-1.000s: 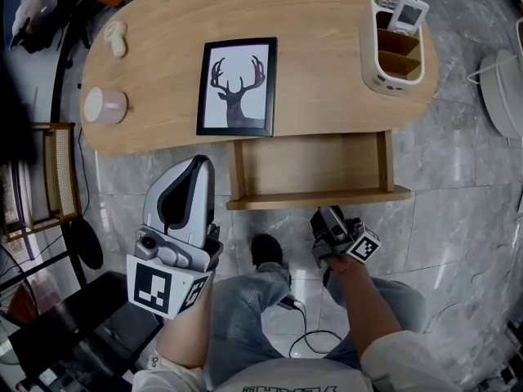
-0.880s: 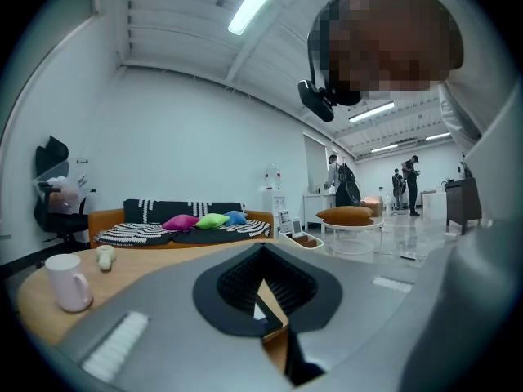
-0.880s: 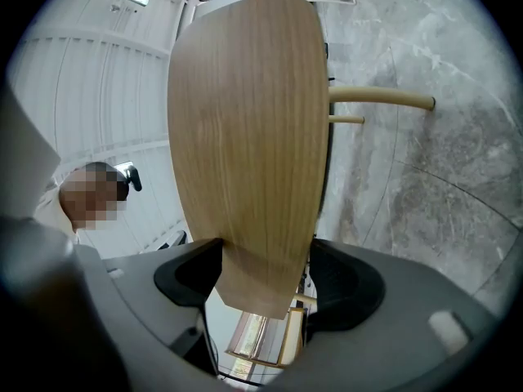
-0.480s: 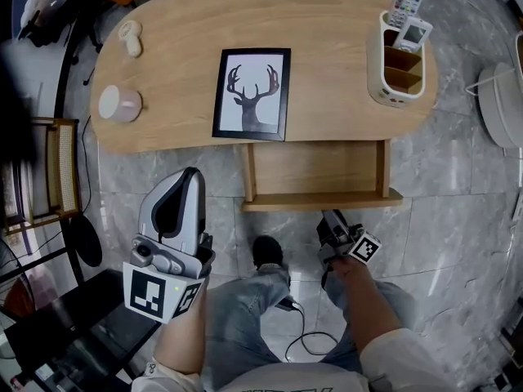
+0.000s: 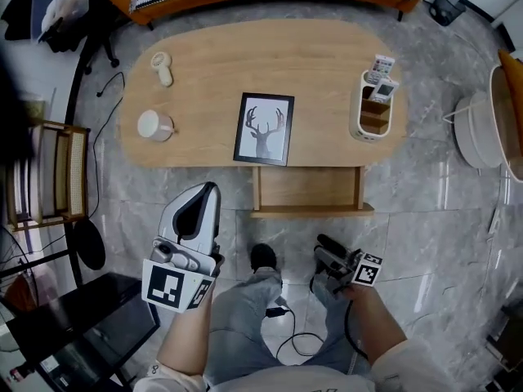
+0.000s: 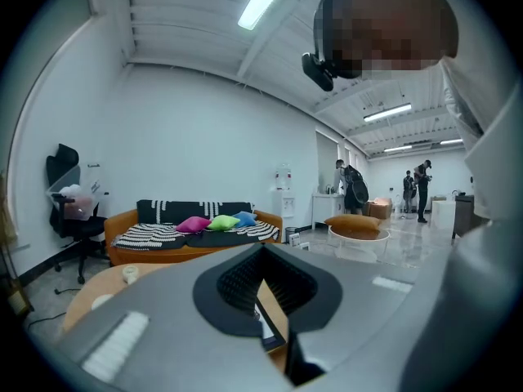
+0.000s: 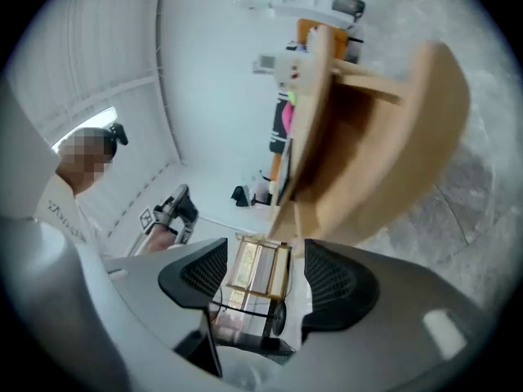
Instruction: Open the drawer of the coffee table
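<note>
Head view: the drawer (image 5: 309,188), likely stiff, best taken by its front lip (image 5: 310,211), sits ahead of the empty, wide-jawed right gripper (image 5: 325,245); left gripper (image 5: 206,193) pinched closed.

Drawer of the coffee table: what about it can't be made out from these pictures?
- Front face and any handle of the drawer: head view, seen edge-on from above.
- Rear of the drawer: head view, tucked under the tabletop.
- Whole drawer: left gripper view, blocked by the left gripper's own body.
</note>
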The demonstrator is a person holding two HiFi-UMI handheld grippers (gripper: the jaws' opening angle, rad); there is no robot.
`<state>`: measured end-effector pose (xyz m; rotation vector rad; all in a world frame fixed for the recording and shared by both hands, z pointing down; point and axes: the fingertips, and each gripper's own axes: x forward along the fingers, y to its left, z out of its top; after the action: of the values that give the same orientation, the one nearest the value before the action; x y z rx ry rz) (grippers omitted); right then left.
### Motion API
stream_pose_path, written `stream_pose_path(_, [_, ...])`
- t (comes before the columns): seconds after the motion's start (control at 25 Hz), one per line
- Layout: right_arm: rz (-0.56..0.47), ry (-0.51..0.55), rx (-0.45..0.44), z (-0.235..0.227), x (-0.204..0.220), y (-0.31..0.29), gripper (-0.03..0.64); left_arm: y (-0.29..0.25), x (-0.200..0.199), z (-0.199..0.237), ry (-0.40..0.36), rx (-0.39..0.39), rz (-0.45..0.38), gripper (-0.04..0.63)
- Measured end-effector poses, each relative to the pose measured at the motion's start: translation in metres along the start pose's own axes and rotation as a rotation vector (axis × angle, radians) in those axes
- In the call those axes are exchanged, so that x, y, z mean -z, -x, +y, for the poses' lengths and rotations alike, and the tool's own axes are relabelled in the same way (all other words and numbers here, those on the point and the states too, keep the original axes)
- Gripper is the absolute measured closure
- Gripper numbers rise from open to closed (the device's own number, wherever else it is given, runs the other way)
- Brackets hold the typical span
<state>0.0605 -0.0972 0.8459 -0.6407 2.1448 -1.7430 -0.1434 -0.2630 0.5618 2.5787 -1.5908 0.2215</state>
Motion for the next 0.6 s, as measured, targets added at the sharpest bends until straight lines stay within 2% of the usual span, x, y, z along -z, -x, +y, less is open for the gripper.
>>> stream_pose_path(0.12, [0.094,0.245,-0.068,0.118,-0.055,-0.006,0.331,0.006,-0.055,-0.007,0.016,0.015,-0.003,0.597])
stream_pose_path(0.24, [0.119,0.542,-0.055,0.237,-0.119,-0.013,0.333,0.02,-0.124,-0.015,0.038,0.03,-0.033,0.597])
stream_pose_path(0.4, [0.035,0.846,0.0,0.382,-0.198,-0.024,0.334,0.039,-0.219,-0.018,0.059,0.05,-0.087,0.597])
stream_pose_path(0.6, [-0.062,1.089,-0.013,0.532,-0.261,-0.03,0.334,0.053,-0.325,-0.018,0.044,0.059,-0.187,0.597])
